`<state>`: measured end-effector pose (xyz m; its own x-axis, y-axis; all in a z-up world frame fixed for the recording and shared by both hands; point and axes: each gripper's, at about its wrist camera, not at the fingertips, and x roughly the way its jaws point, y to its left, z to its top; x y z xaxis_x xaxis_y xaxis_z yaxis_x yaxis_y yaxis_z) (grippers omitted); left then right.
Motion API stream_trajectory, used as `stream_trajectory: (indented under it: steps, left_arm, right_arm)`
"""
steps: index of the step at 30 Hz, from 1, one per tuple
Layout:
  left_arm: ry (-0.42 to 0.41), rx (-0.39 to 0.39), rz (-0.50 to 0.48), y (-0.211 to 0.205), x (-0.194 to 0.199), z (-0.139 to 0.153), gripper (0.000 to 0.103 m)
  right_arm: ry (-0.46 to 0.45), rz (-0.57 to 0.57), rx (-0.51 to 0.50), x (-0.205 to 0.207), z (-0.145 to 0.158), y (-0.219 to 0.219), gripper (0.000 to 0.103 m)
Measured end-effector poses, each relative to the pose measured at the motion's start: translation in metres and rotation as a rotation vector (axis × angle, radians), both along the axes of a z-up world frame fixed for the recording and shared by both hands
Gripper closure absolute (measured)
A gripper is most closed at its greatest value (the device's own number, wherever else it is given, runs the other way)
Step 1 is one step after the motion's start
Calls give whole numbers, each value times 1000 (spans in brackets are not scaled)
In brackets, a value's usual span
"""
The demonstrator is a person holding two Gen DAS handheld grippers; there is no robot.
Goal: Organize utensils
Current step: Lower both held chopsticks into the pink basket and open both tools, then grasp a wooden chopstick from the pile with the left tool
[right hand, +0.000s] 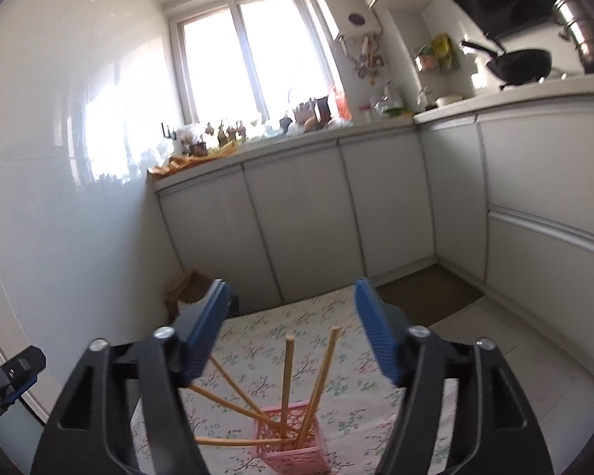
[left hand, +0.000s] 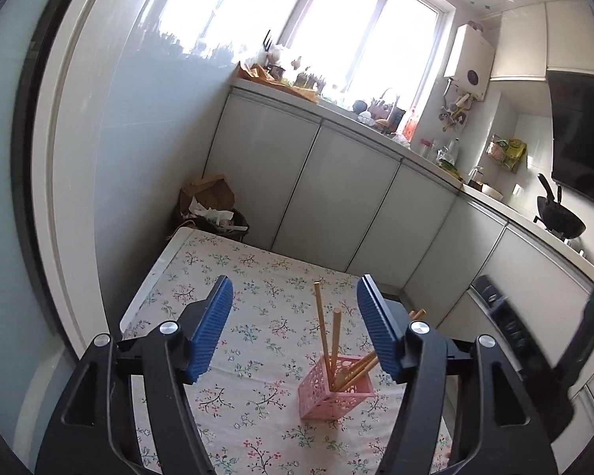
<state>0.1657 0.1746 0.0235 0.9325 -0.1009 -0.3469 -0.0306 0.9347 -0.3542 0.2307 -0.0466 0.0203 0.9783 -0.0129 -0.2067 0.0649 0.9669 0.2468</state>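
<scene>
Left wrist view. A tabletop point(left hand: 202, 277) covered by a floral cloth is shown, with a pink perforated holder point(left hand: 334, 386) standing on it. Beyond the holder, a run of grey cabinet doors point(left hand: 328, 182) is seen under a cluttered counter and a bright window point(left hand: 356, 27). A bin with brown paper bags point(left hand: 212, 206) stands past the far-left corner of the tabletop, against the cabinets; a black wok point(left hand: 560, 219) sits on the counter well to the right of the holder. The left gripper point(left hand: 295, 328) is held with its blue-padded fingers point(left hand: 214, 328) spread wide and nothing between them. Wooden chopsticks point(left hand: 322, 328) are seen standing in the holder: two nearly upright, the others leaning right and passing behind the right finger, which hides their upper ends in part. The holder lies between the fingers, nearer the right one, and is touched by neither.

Right wrist view. The same cabinets, window and wok point(right hand: 522, 65) are seen beyond the holder point(right hand: 289, 441), whose lower part is cut off by the picture's edge. The right gripper point(right hand: 291, 330) is likewise spread wide and empty. Chopsticks point(right hand: 287, 380) fan out of the holder: two rise between the fingers point(right hand: 374, 332), and three lean left, their ends hidden behind the left finger. Whether those three touch it cannot be told.
</scene>
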Motion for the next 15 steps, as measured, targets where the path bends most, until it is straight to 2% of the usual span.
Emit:
stream_trajectory:
  steps: [4, 8, 11, 15]
  left_arm:
    - [-9, 9, -6, -11, -11, 6, 25]
    - [-10, 43, -26, -30, -23, 5, 9]
    - [21, 68, -73, -47, -27, -1, 8]
    - [103, 118, -177, -75, -26, -14, 7]
  right_arm:
    - [11, -79, -13, -21, 11, -15, 8]
    - [63, -114, 6, -37, 8, -37, 6]
    - [128, -135, 49, -57, -5, -65, 6]
    - [228, -150, 95, -87, -34, -103, 6]
